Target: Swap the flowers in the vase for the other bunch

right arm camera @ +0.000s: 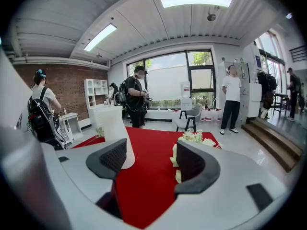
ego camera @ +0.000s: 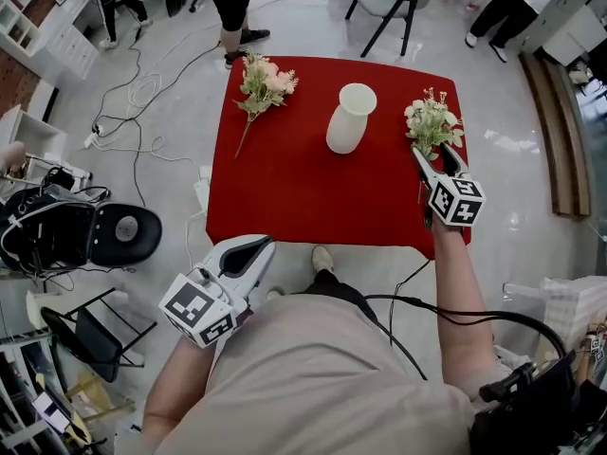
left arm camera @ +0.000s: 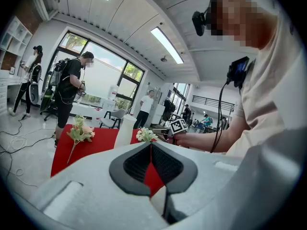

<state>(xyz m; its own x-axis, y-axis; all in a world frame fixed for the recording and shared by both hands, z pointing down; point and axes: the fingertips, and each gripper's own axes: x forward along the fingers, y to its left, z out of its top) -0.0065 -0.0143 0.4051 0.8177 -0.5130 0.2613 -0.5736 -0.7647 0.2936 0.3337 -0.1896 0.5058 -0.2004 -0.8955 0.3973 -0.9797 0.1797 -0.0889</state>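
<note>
Right of the vase (ego camera: 350, 118), the right gripper (ego camera: 434, 157) is held beside the white bunch (ego camera: 432, 124), fingers (right arm camera: 196, 169) apart; the left gripper (ego camera: 254, 251) is kept with fingers pressed together.

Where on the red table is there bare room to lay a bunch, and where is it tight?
The near half of the red table is bare, from the vase to the front edge. A narrower strip lies between the pink bunch and the vase. The right edge is crowded: the white bunch and the open right gripper fill it.
</note>
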